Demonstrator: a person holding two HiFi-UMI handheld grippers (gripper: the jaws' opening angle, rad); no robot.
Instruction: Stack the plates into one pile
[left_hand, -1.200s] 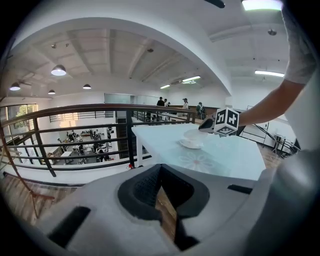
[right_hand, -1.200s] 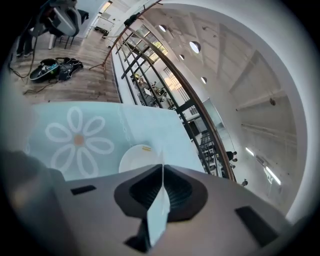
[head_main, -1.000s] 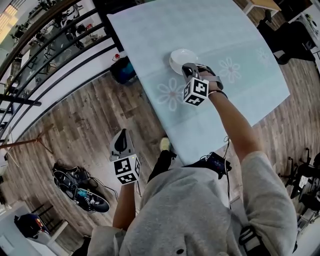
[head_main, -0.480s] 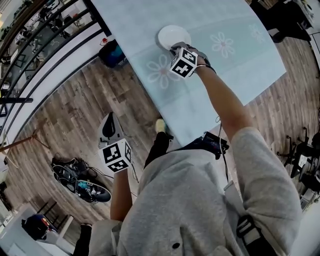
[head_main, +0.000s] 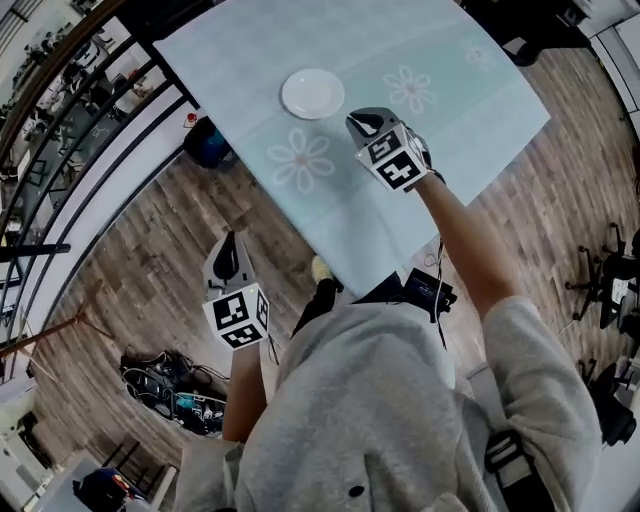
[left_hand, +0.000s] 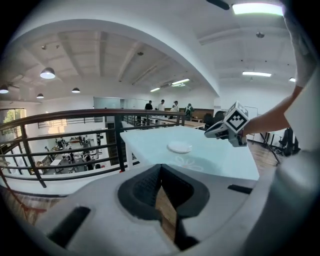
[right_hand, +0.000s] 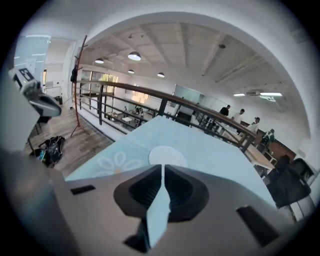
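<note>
Pale blue cloth with daisy prints covered the surface (head_main: 470, 110), and beyond its far edge ran a dark railing (head_main: 90, 110) over a lower floor of the hall. Only one white round shape lay on the cloth: the plate (head_main: 313, 93), flat and right way up. I could not tell whether it was a single plate or several already nested, and I saw no other plate anywhere on the surface, so I judged the stacking to be about finished.

My right tool (head_main: 362, 123) hung above the cloth with its jaws brought together and nothing between them. The plate lay just ahead of its tips and a little to its left, apart from it, with cloth showing between. I took it that I held it closed because there was nothing left to carry.

My left tool (head_main: 230, 243) was closed too and held nothing. I held it off the near side of the surface, over the wooden floor (head_main: 150, 270), probably to keep it clear. From there the plate sat well ahead and to the right, beyond the surface's edge.
</note>
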